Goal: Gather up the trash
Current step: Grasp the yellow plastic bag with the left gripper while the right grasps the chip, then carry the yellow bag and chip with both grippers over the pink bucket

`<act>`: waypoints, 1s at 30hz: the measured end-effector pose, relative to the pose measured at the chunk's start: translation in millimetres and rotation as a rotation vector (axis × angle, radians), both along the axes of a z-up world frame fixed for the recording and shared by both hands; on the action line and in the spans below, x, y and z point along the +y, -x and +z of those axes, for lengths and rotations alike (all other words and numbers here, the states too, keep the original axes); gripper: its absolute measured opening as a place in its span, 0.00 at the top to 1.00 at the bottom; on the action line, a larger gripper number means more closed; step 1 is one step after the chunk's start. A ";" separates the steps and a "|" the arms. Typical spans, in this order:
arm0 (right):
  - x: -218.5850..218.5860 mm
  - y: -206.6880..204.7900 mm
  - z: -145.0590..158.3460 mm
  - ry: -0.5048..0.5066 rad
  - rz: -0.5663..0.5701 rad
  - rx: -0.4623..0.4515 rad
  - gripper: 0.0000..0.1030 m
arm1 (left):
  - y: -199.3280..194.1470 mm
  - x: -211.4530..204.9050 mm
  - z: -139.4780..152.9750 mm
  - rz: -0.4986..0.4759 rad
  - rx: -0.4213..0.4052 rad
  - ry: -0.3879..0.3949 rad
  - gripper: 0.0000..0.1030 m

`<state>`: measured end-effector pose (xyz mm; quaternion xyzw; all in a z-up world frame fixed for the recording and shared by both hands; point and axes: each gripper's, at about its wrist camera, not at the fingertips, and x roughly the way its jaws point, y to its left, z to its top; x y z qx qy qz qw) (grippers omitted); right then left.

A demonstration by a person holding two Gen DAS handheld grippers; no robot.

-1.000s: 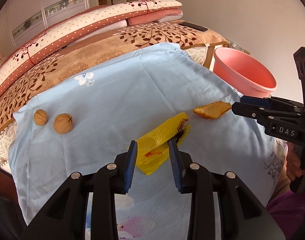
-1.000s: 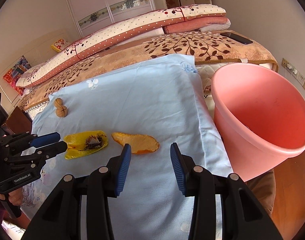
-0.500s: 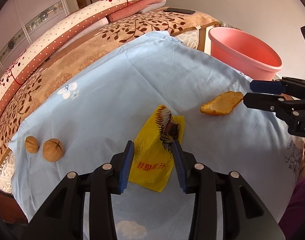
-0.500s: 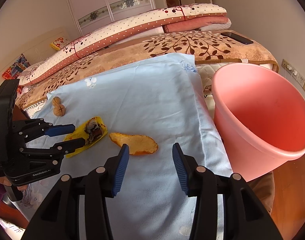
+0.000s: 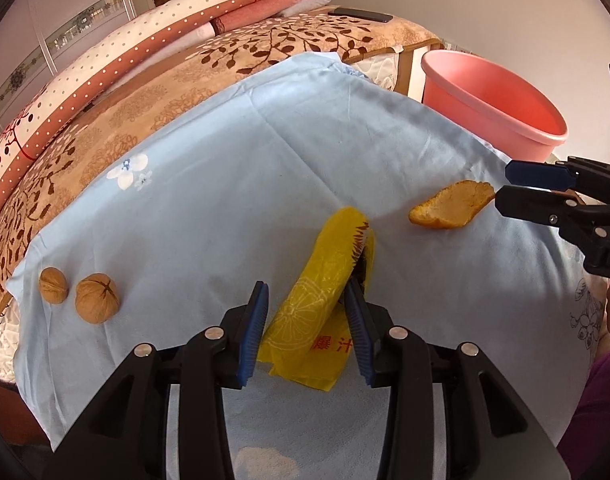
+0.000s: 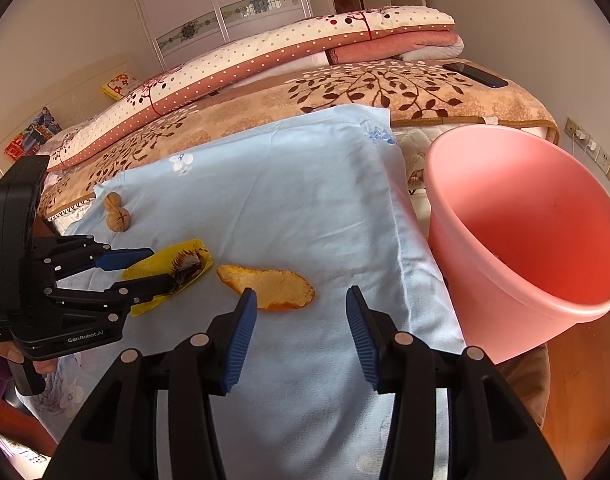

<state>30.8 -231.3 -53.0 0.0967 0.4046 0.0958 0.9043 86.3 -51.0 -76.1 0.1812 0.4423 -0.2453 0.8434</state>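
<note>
A yellow plastic wrapper point(image 5: 325, 292) lies on the light blue sheet point(image 5: 233, 184), between the open fingers of my left gripper point(image 5: 307, 300); it also shows in the right wrist view point(image 6: 173, 272). An orange peel point(image 6: 267, 286) lies just ahead of my open right gripper point(image 6: 301, 304), nearer its left finger; it shows in the left wrist view too point(image 5: 451, 208). Two walnuts point(image 5: 79, 294) sit at the sheet's left edge. A pink bucket point(image 6: 525, 232) stands right of the bed.
Folded quilts point(image 6: 265, 56) and a brown leaf-patterned blanket point(image 6: 345, 92) cover the bed behind the sheet. A dark phone point(image 6: 475, 74) lies at the far right corner. The bucket's rim point(image 5: 493, 92) is beyond the sheet's right edge.
My left gripper has moved forward so the yellow wrapper now lies between its fingers. My right gripper has come closer to the orange peel. Both stayed open.
</note>
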 end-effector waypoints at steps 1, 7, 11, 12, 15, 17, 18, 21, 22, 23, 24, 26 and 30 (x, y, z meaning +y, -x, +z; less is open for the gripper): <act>0.1 0.0 0.0 0.000 0.001 0.000 0.55 | -0.8 1.0 -0.5 0.009 0.001 0.010 0.61; 3.6 -3.6 -0.4 0.001 0.032 0.002 0.54 | 1.5 7.8 3.6 0.051 0.014 0.080 0.72; 7.2 -8.5 -2.3 0.002 0.050 0.015 0.54 | 6.9 10.8 6.5 0.074 0.028 0.126 0.84; 8.2 -9.9 -2.4 -0.003 0.054 0.020 0.54 | 7.9 11.3 6.8 0.085 0.030 0.138 0.85; 8.5 -15.7 -3.1 -0.014 0.060 0.037 0.54 | 8.8 14.3 9.1 0.122 0.040 0.173 0.88; 8.7 -20.3 -5.8 -0.017 0.062 0.056 0.54 | 9.1 16.7 11.3 0.147 0.047 0.199 0.88; 9.2 -22.2 -8.1 -0.021 0.063 0.068 0.54 | 9.5 17.5 12.5 0.157 0.050 0.210 0.88; 10.9 -26.3 -13.4 -0.028 0.073 0.104 0.56 | 12.2 17.7 15.1 0.171 0.051 0.230 0.88; 11.6 -27.1 -14.1 -0.025 0.074 0.111 0.57 | 12.9 17.2 15.0 0.175 0.050 0.231 0.88; 12.3 -27.7 -14.9 -0.024 0.077 0.114 0.62 | 13.7 16.6 14.8 0.180 0.049 0.231 0.88; 13.1 -27.9 -15.4 -0.021 0.079 0.117 0.64 | 14.3 15.9 14.4 0.185 0.047 0.230 0.88; 14.7 -28.1 -15.5 -0.015 0.082 0.115 0.64 | 15.9 14.2 13.6 0.195 0.043 0.227 0.88; 16.5 -30.2 -16.3 0.000 0.084 0.115 0.72 | 17.4 12.2 12.7 0.218 0.039 0.224 0.88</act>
